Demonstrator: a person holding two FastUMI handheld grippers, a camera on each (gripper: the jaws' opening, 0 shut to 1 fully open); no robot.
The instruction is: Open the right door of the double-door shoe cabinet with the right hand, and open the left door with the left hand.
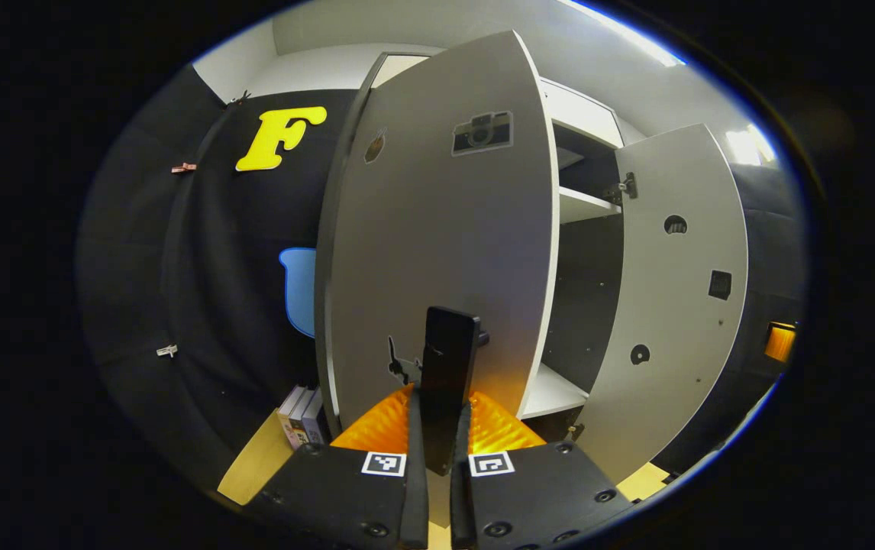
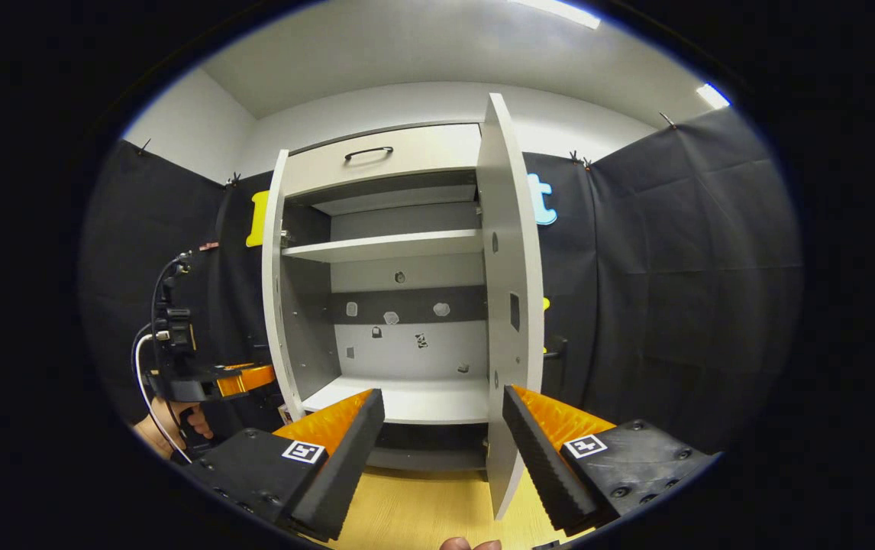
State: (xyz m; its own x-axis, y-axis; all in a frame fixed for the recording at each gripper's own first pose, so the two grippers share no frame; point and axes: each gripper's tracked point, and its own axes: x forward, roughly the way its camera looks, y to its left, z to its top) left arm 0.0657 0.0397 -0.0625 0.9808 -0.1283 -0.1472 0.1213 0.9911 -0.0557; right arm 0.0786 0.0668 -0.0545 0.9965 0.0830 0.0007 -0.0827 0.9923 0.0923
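Left gripper view: the left gripper (image 1: 437,451) is pinched tight on the black door handle (image 1: 449,359) of the left door (image 1: 437,229), both orange ribbed fingers (image 1: 376,424) pressing on it from either side. That door is swung well out from the shoe cabinet (image 1: 586,206), w/ a couple of stickers on its outer face. Right door (image 1: 678,290) is open too, hinge visible near its top, a few small stickers on the inside. Some books (image 1: 301,416) stand on the wood floor (image 1: 254,466) just beside the cabinet, by the black curtain.

Right gripper view: the right gripper (image 2: 441,451) is spread wide, nothing between the fingers (image 2: 338,451), hanging a bit back from the cabinet front. Right door (image 2: 510,305) is seen nearly edge-on just ahead, its bottom edge between the fingertips. Cabinet interior is in plain sight: one shelf (image 2: 384,246) up top, base panel (image 2: 407,401) below, small stickers on the back wall. Drawer (image 2: 384,156) w/ a black pull sits above. Left gripper (image 2: 235,380) and the hand (image 2: 170,431) holding it are over at the left door (image 2: 276,290).
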